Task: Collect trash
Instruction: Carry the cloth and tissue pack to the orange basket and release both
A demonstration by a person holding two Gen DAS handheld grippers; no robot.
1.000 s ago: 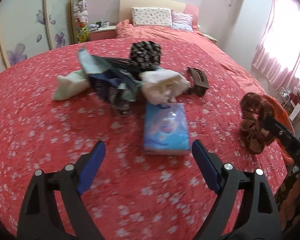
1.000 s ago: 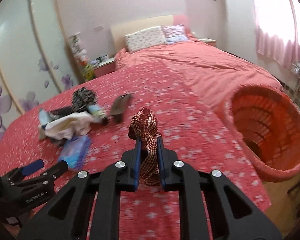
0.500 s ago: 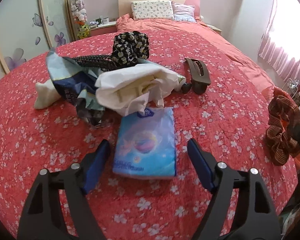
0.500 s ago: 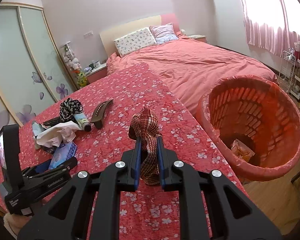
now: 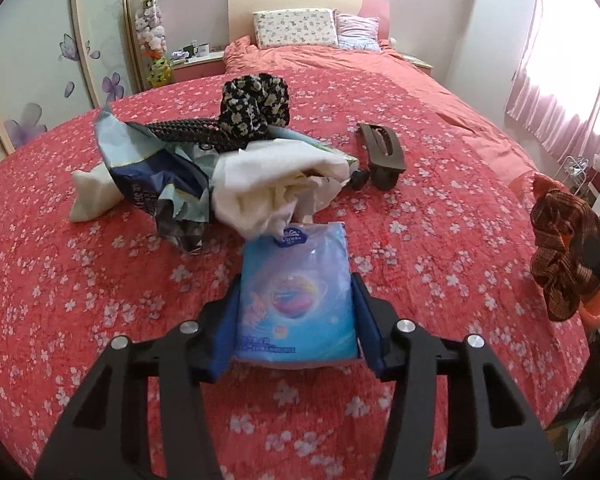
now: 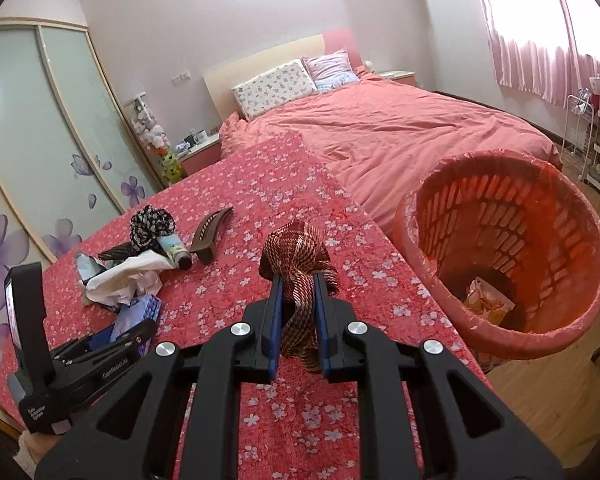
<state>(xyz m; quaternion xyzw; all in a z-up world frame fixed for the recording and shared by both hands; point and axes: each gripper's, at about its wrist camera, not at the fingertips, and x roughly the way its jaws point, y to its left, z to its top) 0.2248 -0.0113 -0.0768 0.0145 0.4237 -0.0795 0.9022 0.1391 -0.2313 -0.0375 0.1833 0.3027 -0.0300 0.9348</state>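
Observation:
A blue tissue pack (image 5: 296,284) lies on the red flowered bedspread (image 5: 80,300). My left gripper (image 5: 296,300) straddles it, and its closing jaws have their blue pads (image 5: 226,320) against both long sides. In the right wrist view that left gripper (image 6: 140,328) sits low at the left. My right gripper (image 6: 296,292) is shut on a brown plaid scrunchie (image 6: 296,256), held above the bed edge. To its right stands the orange slatted basket (image 6: 500,208) with a wrapper (image 6: 488,300) at the bottom. The scrunchie (image 5: 560,248) also hangs at the right edge of the left wrist view.
Just behind the pack is a heap: crumpled white paper (image 5: 276,180), a blue wrapper (image 5: 156,176), a black floral scrunchie (image 5: 256,104) and a white pouch (image 5: 92,196). A brown hair clip (image 5: 384,152) lies to the right. Pillows (image 5: 296,28) are far back.
The left gripper came forward over the tissue pack and its jaws narrowed onto its sides. The right gripper swung sideways with the scrunchie, bringing the basket's inside more into view.

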